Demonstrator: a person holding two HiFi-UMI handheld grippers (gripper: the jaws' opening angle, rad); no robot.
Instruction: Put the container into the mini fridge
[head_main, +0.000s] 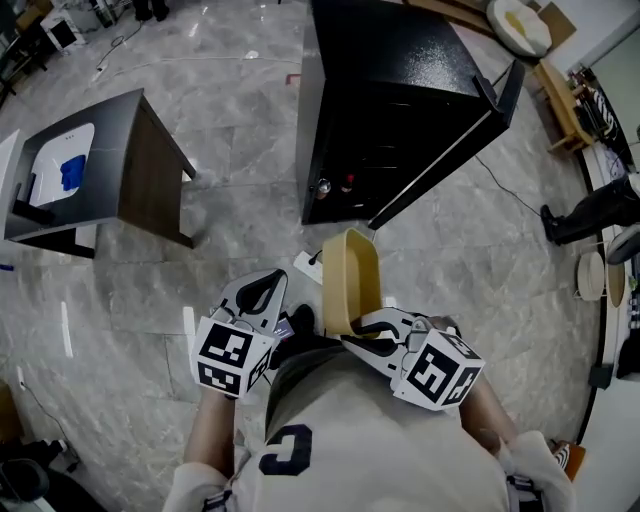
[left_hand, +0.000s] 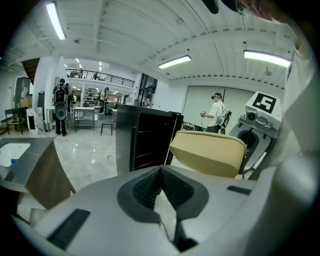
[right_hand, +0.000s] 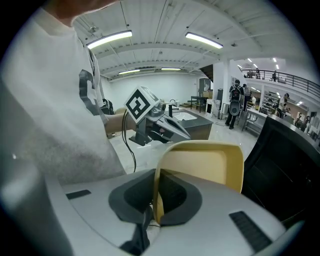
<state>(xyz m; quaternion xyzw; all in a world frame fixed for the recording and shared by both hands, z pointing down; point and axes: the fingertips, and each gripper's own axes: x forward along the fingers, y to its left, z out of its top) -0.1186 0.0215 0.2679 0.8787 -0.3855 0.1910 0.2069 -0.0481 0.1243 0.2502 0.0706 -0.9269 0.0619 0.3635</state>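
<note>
Grip first: the right gripper (head_main: 366, 326) is clenched on one thin wall of the pale-yellow, round-cornered plastic container (head_main: 350, 278), a pad on each side of the rim. The tub hangs tilted in the air, just short of the fridge's open front. The left gripper (head_main: 263, 287), beside it and a touch further from the fridge, has its jaws closed together on nothing.

Ahead stands the black boxy mini fridge (head_main: 390, 100), with its door (head_main: 440, 160) swung out on the container's side. Well off to the fridge's left sits a dark square table (head_main: 112, 128).

The danger, as I see it, is that one-wall pinch. The tub could pivot or slide out of the pads, and a wide swing could clip the door edge or the cabinet lip.

The fridge interior is nearly black, so the shelves barely read. Two small round things low at its front I cannot identify. The container's floor is also partly out of sight.
</note>
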